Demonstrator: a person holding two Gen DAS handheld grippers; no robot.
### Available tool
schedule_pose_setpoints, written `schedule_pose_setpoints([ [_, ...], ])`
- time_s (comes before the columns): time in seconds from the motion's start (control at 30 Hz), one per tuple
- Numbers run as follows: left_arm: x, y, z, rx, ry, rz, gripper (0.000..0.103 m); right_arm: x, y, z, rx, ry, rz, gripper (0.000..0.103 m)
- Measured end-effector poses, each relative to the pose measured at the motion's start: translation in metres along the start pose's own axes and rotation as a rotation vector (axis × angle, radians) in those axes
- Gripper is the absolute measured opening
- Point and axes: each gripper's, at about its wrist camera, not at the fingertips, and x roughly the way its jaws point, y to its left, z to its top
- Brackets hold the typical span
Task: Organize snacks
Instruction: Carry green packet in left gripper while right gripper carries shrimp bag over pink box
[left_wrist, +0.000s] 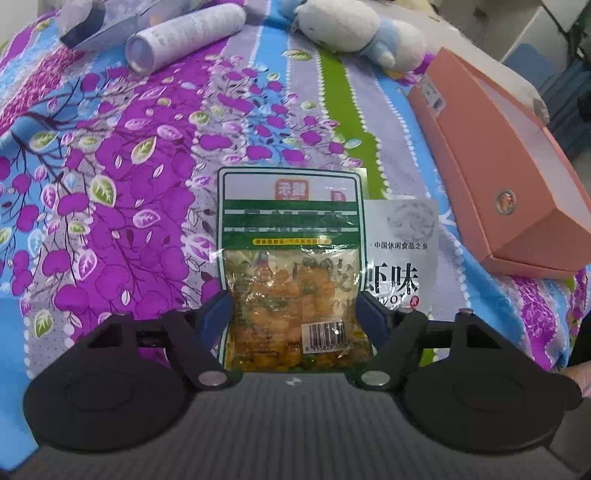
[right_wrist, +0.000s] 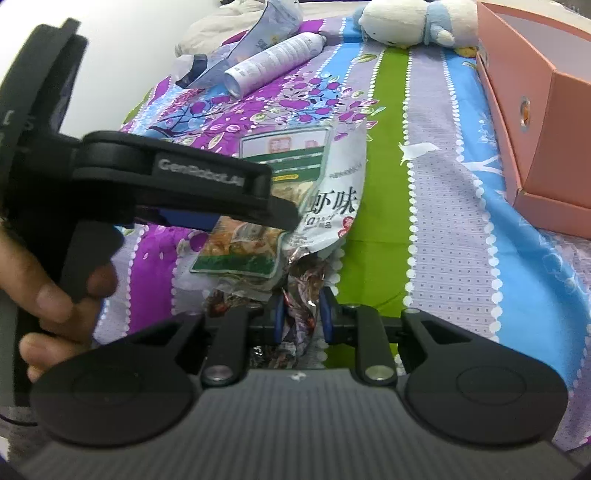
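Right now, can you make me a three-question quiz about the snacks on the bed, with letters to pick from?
1. Where is the pink box from the green snack bag?
A left
B right
C underneath

2. What colour frames the green snack bag?
A green
B red
C black

3. What is the right gripper doing?
A hanging open
B pinching a crinkly foil wrapper
C holding the spray can

Answers: 1 B, the box lies on the right of the left wrist view. 2 A, its border is green. 3 B, foil sits pinched between its pads.

Between the tongs, a glossy clear-plastic snack pouch (left_wrist: 291, 273); beyond, printed matt cotton bedsheet (left_wrist: 129, 177), smooth matt pink cardboard box (left_wrist: 491, 173).
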Motion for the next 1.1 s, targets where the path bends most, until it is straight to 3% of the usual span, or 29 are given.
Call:
schedule_pose_setpoints([
  [0.43,-0.016,0.004,-0.003,0.029,-0.032,-0.012,0.056,-0.015,-0.013,0.005,0.014,-0.043,-0.138,0.023],
  [0.87,-0.056,0.003,0.009,0.001,-0.112,-0.026,0.05,-0.053,-0.016,0.02,0.037,-0.132,-0.204,0.022],
  [1.1,-0.087,-0.017,0.019,0.028,-0.161,-0.048,0.05,-0.084,-0.012,0.035,0.024,-0.193,-0.219,0.022],
])
